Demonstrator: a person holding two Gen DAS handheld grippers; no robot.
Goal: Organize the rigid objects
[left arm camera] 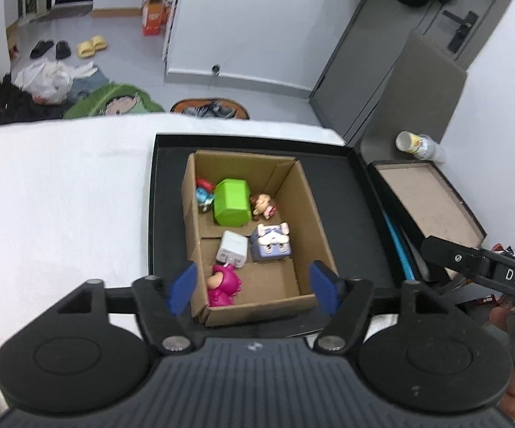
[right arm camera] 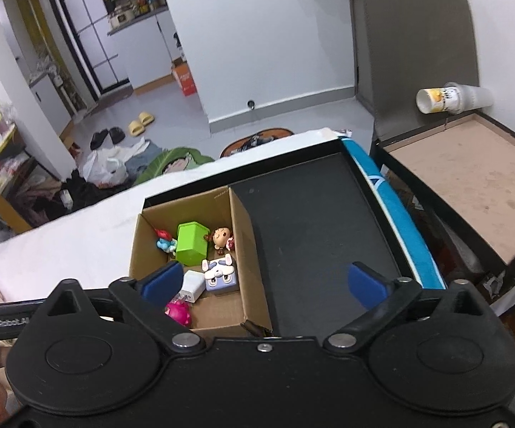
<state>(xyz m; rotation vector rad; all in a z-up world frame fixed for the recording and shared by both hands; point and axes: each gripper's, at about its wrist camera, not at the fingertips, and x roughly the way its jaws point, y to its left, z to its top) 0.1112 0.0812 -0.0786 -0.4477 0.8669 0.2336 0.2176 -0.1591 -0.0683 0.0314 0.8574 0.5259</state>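
A cardboard box [left arm camera: 314,221] [right arm camera: 246,249] stands in a black tray [left arm camera: 343,192] [right arm camera: 310,221] on a white table. Inside lie a green block [left arm camera: 231,202] [right arm camera: 192,242], a blue-and-red figure [left arm camera: 204,192] [right arm camera: 164,241], a small doll [left arm camera: 262,206] [right arm camera: 221,237], a white charger [left arm camera: 233,246] [right arm camera: 191,285], a lilac cube toy [left arm camera: 271,241] [right arm camera: 220,274] and a pink toy [left arm camera: 223,285] [right arm camera: 178,312]. My left gripper [left arm camera: 253,287] is open and empty above the box's near end. My right gripper [right arm camera: 262,283] is open and empty above the box's right wall.
A second black tray with a brown bottom [left arm camera: 425,196] [right arm camera: 471,178] sits to the right, with stacked cups [left arm camera: 417,144] [right arm camera: 449,100] behind it. A grey chair back [right arm camera: 414,50] stands beyond. The floor behind holds slippers, bags and clothes.
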